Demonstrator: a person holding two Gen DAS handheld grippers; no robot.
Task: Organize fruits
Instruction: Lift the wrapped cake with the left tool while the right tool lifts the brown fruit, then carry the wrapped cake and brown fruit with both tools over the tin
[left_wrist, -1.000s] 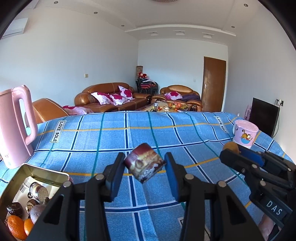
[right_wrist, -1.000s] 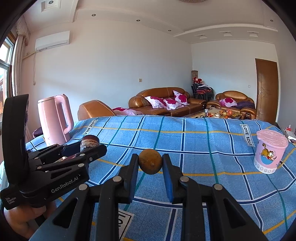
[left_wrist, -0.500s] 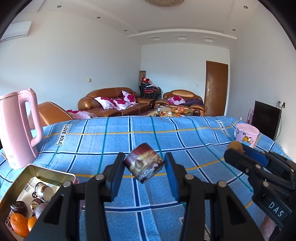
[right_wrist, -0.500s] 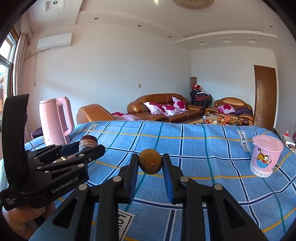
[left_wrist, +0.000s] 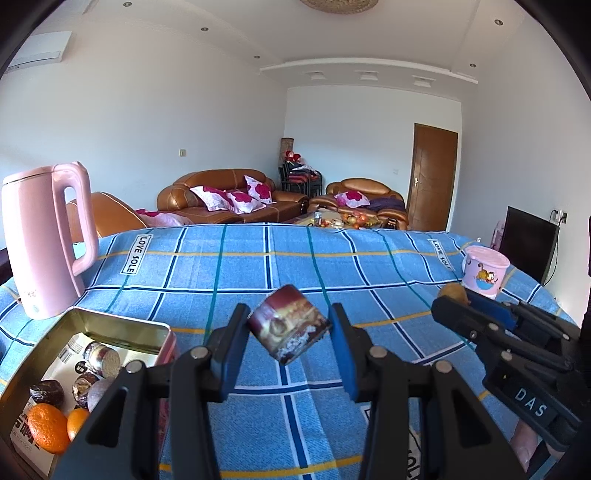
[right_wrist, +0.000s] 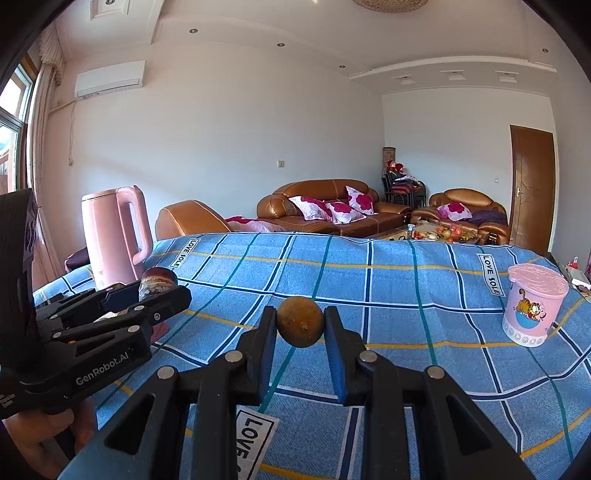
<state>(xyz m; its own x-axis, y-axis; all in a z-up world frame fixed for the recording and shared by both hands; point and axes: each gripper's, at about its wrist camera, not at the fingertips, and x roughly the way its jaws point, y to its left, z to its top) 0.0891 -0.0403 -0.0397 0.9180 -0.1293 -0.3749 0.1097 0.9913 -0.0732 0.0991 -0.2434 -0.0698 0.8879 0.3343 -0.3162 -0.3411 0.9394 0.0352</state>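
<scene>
At your far left the open metal tin (left_wrist: 122, 326) sits on the blue checked counter (left_wrist: 295, 266), and it now shows more of its inside than a moment ago: oranges (left_wrist: 48, 428), dark wrapped pieces and a small jar are in plain view. The pink kettle (left_wrist: 44, 236) stands just behind it. That shift tells you your left hand has drifted level across the counter, bringing the tin closer into reach.

Your left tongs (left_wrist: 288, 339) are pinching the dark red wrapped snack (left_wrist: 288, 334), tilted on a corner and held clear above the cloth; the grip has not changed.

Further right, your right tongs (right_wrist: 300, 326) are pressed together on the small brown round fruit (right_wrist: 300, 326), also lifted off the counter, and that hand has stayed put. The pink lidded cup (right_wrist: 532, 306) stands well apart at the right edge.

So both pieces are in the air and neither is placed yet. I judge the left load goes first: carry it over the tin's rim and lower it among the other wrapped pieces before you spread the tongs, since its tilted hold could let it roll out.
</scene>
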